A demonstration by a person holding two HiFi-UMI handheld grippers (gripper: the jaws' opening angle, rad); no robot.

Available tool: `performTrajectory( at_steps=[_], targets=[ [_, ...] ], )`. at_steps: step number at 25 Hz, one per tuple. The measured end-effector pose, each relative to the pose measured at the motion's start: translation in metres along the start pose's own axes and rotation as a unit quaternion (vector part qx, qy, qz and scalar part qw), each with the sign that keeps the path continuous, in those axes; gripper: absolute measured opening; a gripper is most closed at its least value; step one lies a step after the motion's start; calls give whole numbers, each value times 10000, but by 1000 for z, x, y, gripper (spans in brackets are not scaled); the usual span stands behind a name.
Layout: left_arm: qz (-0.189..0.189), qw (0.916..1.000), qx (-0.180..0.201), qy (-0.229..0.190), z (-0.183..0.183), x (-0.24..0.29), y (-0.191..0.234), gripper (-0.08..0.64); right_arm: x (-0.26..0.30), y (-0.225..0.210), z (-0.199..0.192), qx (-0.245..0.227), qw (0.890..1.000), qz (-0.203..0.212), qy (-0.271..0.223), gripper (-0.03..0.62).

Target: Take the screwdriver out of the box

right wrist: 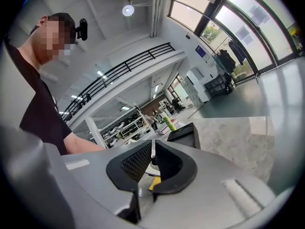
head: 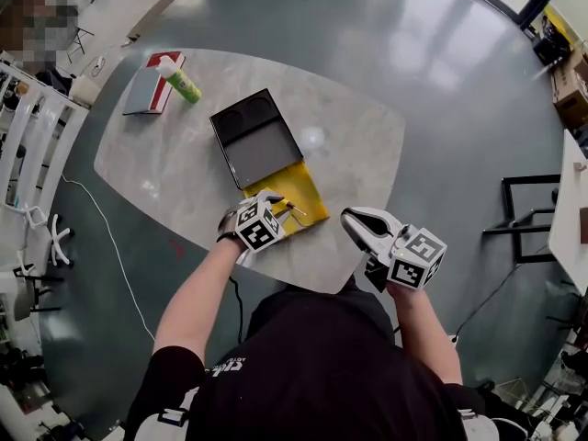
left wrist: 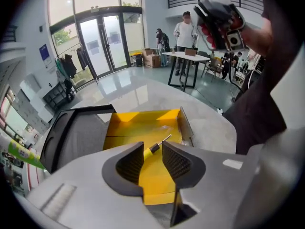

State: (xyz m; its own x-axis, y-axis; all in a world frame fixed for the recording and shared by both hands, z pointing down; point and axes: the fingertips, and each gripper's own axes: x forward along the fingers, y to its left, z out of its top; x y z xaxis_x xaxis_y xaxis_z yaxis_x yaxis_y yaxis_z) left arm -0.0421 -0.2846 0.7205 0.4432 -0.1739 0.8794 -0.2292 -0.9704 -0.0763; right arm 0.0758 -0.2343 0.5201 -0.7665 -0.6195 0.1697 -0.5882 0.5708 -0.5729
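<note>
At the far left of the desk (head: 184,168) a green bottle (head: 179,78) lies across a red and grey book (head: 147,88), well apart from the work, so I leave them alone. Nearer the middle, the black lid (head: 255,136) lies flat, and the yellow box (left wrist: 126,128) adjoins it on the side toward me.

My left tongs (left wrist: 152,154) hang over that box, tilted steeply down, with the jaws spread and nothing pinched. The screwdriver (left wrist: 156,146) lies on the yellow floor of the box. Its yellow handle is in line with the gap between the jaws and its thin metal shaft points away toward the far right corner.

I judge this to be the approach to the grab. To do it well I should come down until the pads straddle the handle, not the shaft, which looks too slim and smooth to hold. I want the jaws square across the handle so it does not roll aside as they close. The lower tips should also clear the box's right wall.

Off the desk's right edge my right tongs (right wrist: 153,149) are held about level, with the jaws pressed together and empty. They could steady the box if it slides.
</note>
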Motion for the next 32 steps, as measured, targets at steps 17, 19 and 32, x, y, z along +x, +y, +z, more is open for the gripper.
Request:
performTrajectory(
  at_steps=[17,19,32],
  targets=[
    [-174,9748,1876,1196,-31,58,3,128,-23,-8,15,14,9988,-413,-245,37],
    [-185,9739,1917,1201,-30,61,5,127,-25,-8,16,27,9986,-455,-264,37],
    [-594,9728,1846,1265,-33,67,0,66,-17,-10,18,90,9986,-495,-173,34]
  ],
)
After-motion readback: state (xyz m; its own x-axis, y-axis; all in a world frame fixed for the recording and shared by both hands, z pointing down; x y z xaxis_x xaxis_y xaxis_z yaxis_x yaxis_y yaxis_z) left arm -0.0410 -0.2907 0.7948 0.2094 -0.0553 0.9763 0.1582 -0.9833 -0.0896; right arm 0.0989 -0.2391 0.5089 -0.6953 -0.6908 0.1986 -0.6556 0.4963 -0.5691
